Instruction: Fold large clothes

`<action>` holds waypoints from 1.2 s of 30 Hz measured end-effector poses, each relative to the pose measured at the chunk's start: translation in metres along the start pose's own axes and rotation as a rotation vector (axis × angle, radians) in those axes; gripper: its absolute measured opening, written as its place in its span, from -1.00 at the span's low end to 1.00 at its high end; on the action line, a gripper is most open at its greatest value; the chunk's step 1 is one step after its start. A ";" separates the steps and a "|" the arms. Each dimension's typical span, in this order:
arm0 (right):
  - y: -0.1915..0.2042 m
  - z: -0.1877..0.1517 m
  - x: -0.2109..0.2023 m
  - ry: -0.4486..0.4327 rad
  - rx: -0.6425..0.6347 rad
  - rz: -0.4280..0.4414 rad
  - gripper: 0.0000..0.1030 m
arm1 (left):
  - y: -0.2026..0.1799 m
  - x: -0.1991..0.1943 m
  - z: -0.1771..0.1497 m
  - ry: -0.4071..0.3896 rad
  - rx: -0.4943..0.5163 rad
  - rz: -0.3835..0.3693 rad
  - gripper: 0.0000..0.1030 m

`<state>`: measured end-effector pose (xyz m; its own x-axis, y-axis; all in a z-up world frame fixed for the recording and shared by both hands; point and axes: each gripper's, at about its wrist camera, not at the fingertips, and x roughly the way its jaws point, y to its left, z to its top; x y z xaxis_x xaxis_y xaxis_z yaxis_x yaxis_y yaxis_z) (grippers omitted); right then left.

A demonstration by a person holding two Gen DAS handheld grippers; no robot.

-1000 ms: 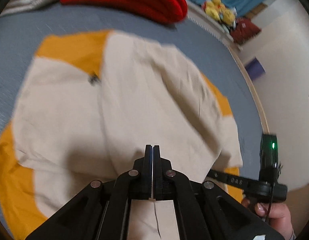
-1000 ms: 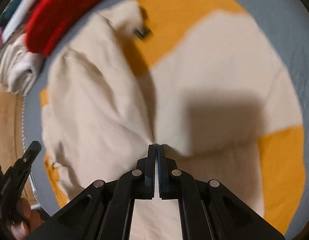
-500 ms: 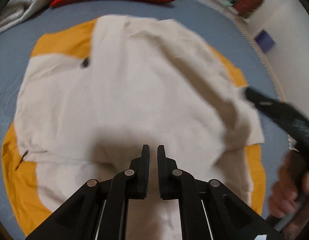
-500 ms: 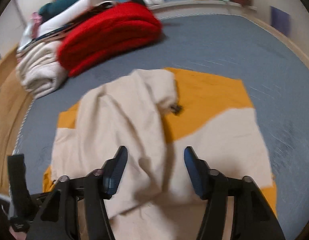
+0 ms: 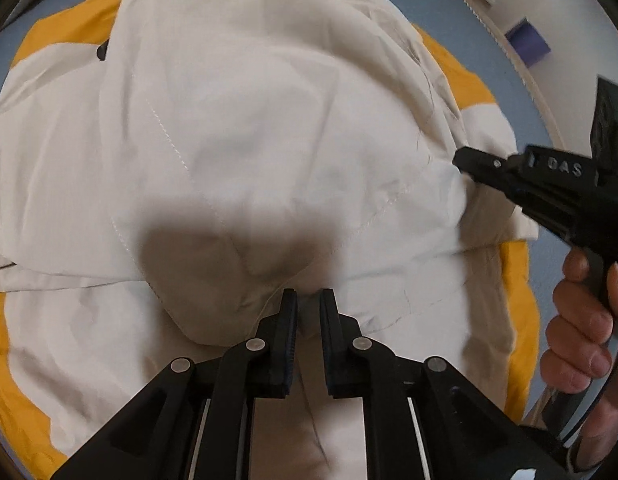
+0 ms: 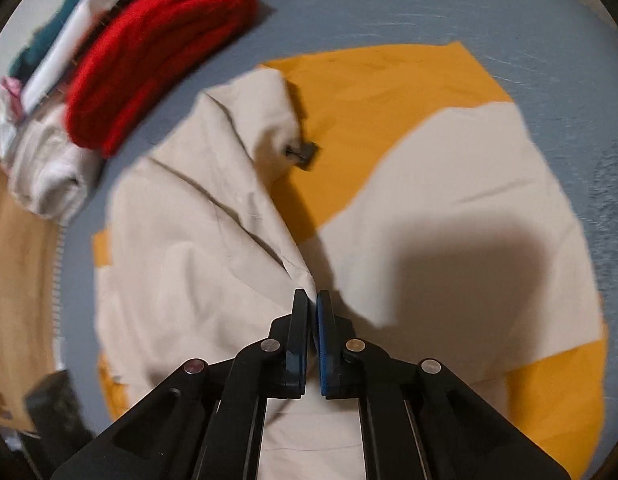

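The cream and yellow jacket (image 5: 237,128) lies spread on the grey bed (image 6: 409,12), one side folded over; the right tool (image 6: 312,300) is clamped on a ridge of cloth, tilted steeply down; the left tool (image 5: 307,300), also steep, is opening just above the fabric, nothing pinched; that thin pinch could slip when pulled, undoing the fold.

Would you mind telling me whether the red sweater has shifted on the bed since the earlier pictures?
Cannot tell: the red sweater sits beside the white bundle as before, but the camera swung, so only its framing changed.
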<state>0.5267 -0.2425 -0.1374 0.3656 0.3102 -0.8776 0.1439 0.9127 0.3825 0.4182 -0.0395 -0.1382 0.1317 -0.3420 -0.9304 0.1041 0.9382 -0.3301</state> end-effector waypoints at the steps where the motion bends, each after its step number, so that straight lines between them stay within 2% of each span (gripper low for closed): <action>1: -0.001 -0.001 0.001 0.004 -0.002 -0.016 -0.91 | 0.000 -0.004 0.001 0.002 0.001 -0.008 -0.78; 3: 0.001 -0.002 0.001 0.002 -0.019 -0.073 -0.83 | 0.005 -0.020 0.004 -0.027 -0.010 -0.045 -0.78; 5: 0.007 -0.002 -0.009 -0.041 -0.042 -0.153 -0.73 | 0.011 -0.046 0.011 -0.108 -0.006 -0.053 -0.75; 6: 0.011 -0.002 -0.020 -0.095 -0.057 -0.204 -0.70 | 0.017 -0.057 0.015 -0.158 -0.009 -0.030 -0.72; 8: 0.020 0.000 -0.045 -0.219 -0.092 -0.242 -0.65 | 0.032 -0.068 0.021 -0.223 -0.030 0.026 -0.70; 10: 0.037 -0.003 -0.064 -0.320 -0.165 -0.199 -0.57 | 0.052 -0.058 0.025 -0.212 -0.073 0.056 -0.68; 11: 0.050 -0.007 -0.066 -0.337 -0.231 -0.139 -0.49 | 0.065 -0.043 0.024 -0.167 -0.105 0.072 -0.68; 13: 0.069 -0.014 -0.050 -0.253 -0.338 -0.025 -0.39 | 0.082 -0.023 0.018 -0.094 -0.173 0.086 -0.69; 14: 0.073 -0.017 -0.035 -0.184 -0.357 0.001 -0.38 | 0.085 -0.023 0.016 -0.101 -0.193 0.075 -0.69; 15: 0.071 -0.022 -0.010 -0.077 -0.351 -0.027 -0.38 | 0.083 -0.027 0.016 -0.108 -0.185 0.085 -0.69; 17: 0.058 -0.030 0.018 0.027 -0.303 -0.094 -0.39 | 0.062 -0.039 0.017 -0.143 -0.088 0.119 -0.68; 18: 0.054 -0.032 0.022 0.034 -0.285 -0.117 -0.39 | 0.051 -0.042 0.016 -0.159 -0.042 0.124 -0.66; 20: 0.059 -0.036 0.013 -0.021 -0.310 -0.146 -0.39 | 0.036 -0.044 0.013 -0.166 0.035 0.111 -0.56; 22: 0.073 -0.042 0.003 -0.072 -0.389 -0.124 -0.38 | 0.033 -0.029 0.007 -0.103 0.075 0.104 -0.46; 23: 0.078 -0.045 0.004 -0.059 -0.417 -0.107 -0.38 | 0.036 -0.016 0.003 -0.047 0.081 0.126 -0.46; 24: 0.076 -0.048 0.013 -0.003 -0.428 -0.116 -0.38 | 0.038 -0.009 0.001 -0.020 0.079 0.140 -0.46; 26: 0.060 -0.050 0.024 0.075 -0.372 -0.141 -0.39 | 0.041 -0.019 -0.002 -0.039 0.054 0.154 -0.46; 27: 0.052 -0.048 0.020 0.066 -0.333 -0.142 -0.39 | 0.039 -0.033 -0.004 -0.064 0.054 0.149 -0.47; 29: 0.052 -0.045 -0.005 0.000 -0.332 -0.156 -0.39 | 0.035 -0.071 -0.009 -0.161 0.077 0.121 -0.47; 32: 0.063 -0.046 -0.085 -0.245 -0.419 -0.153 -0.39 | 0.023 -0.141 -0.036 -0.369 0.149 0.117 -0.47; 34: 0.067 -0.058 -0.156 -0.435 -0.434 -0.143 -0.38 | 0.023 -0.175 -0.056 -0.458 0.183 0.130 -0.47; 36: 0.057 -0.074 -0.221 -0.566 -0.413 -0.121 -0.38 | 0.037 -0.205 -0.085 -0.515 0.203 0.142 -0.47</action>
<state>0.3864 -0.2397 0.0568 0.8066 0.1168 -0.5794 -0.1058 0.9930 0.0529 0.3115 0.0701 0.0273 0.6161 -0.2431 -0.7492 0.2311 0.9651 -0.1231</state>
